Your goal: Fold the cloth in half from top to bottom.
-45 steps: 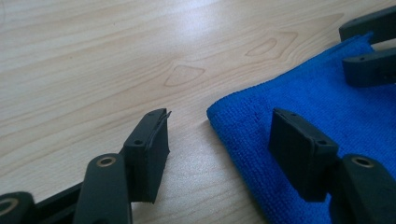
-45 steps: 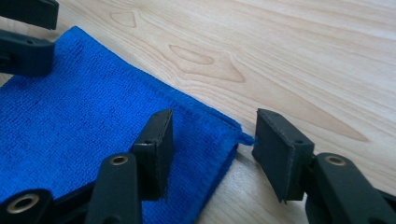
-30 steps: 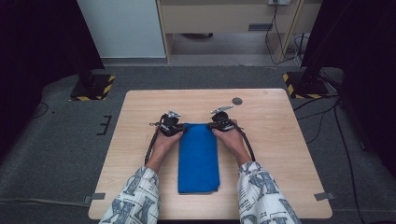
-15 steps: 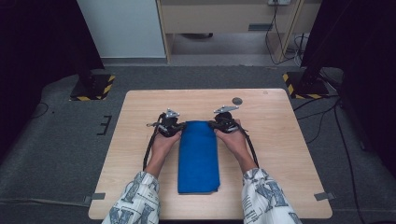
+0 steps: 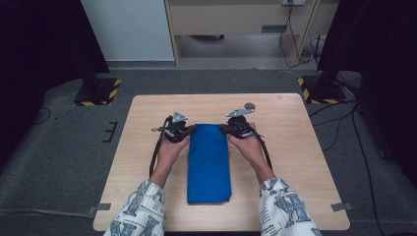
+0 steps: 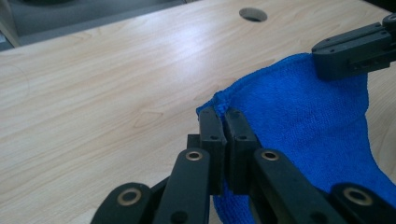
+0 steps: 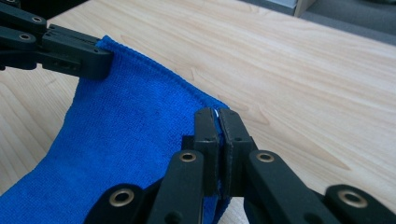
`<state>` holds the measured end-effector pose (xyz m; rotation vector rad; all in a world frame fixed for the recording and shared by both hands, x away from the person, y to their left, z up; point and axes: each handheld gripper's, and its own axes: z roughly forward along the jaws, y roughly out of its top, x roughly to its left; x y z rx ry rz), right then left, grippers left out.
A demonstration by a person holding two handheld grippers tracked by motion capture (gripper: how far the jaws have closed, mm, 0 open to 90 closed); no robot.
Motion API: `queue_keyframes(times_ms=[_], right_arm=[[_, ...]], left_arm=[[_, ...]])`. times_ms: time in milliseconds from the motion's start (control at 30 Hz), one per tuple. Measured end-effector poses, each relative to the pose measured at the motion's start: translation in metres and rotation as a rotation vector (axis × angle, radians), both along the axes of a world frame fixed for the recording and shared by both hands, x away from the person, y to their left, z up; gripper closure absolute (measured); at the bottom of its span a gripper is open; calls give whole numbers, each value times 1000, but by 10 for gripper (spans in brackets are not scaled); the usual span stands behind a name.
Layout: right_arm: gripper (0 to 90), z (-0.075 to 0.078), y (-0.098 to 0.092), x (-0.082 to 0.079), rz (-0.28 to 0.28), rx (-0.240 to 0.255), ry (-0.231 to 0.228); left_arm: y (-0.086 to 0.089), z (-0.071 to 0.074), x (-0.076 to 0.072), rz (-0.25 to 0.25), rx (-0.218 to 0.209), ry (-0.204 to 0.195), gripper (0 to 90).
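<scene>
Both claws, left claw (image 5: 191,129) and right claw (image 5: 225,129), higher, blue cloth's (image 5: 209,162) far corners pinched.

High view: overhead, from the near edge, facing forward across the whole table (image 5: 295,147). Gripper views: close, low, facing each other; all share the blue cloth's (image 5: 209,157) far edge.

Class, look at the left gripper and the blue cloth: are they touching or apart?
Touching. In the left gripper view, the left gripper has its jaws shut on a corner of the blue cloth, which is pinched between them.
</scene>
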<state>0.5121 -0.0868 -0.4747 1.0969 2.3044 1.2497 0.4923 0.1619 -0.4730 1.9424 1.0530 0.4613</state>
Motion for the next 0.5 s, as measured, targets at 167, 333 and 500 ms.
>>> queue_keyframes(times_ms=[167,333,500], right_arm=[[872,13,-1,-2,5,14,-22],[872,22,1,0,11,10,-32],[872,29,4,2,12,13,-37]], left_arm=[[2,9,-1,4,-9,-13,872],[3,15,0,10,-16,-24,872],[6,20,1,17,-21,-33,872]])
